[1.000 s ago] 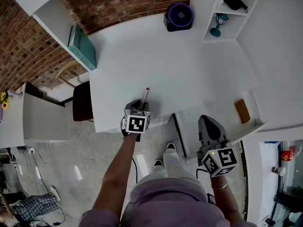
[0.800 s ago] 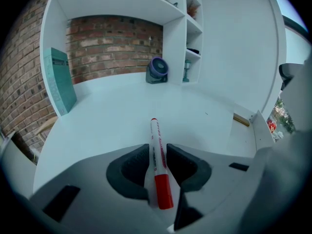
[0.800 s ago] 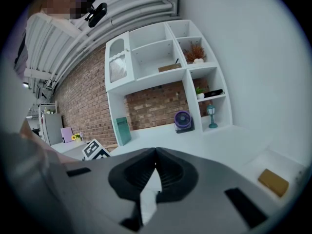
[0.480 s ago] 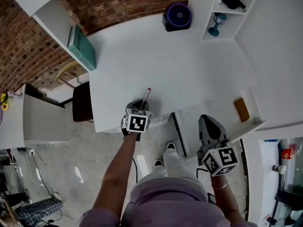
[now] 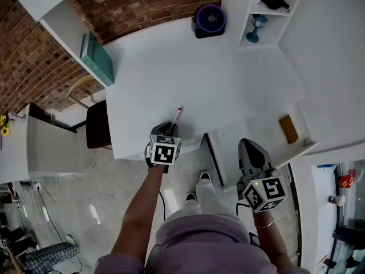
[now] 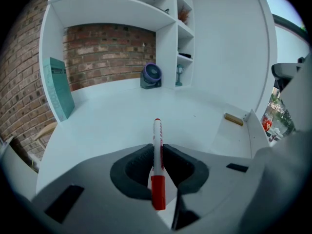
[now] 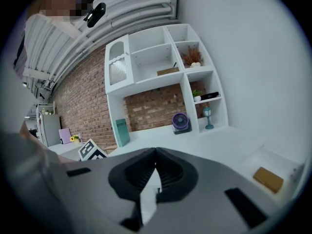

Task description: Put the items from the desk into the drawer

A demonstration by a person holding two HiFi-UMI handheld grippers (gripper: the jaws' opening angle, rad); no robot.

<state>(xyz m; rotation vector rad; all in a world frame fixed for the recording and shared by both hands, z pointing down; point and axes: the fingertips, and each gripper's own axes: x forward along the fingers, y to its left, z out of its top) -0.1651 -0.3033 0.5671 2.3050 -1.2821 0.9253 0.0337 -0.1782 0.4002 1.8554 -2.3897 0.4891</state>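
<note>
Partly under left hand-held gripper [image 5: 170, 129], marker [image 5: 177, 116].

Marker [image 5: 177, 117] near the desk's [image 5: 217, 79] front edge, fan [image 5: 209, 20] at the back, lantern [image 5: 254, 26] shelved to its right, block [image 5: 288, 129] in the drawer [image 5: 251, 138].

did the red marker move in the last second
No. The marker keeps its spot by the front edge of the desk while the left gripper has been closing on it.

Left gripper [image 6: 156, 150] jaws have just been closing onto a marker [image 6: 157, 133]; right gripper [image 7: 155, 152] jaws meet.
</note>
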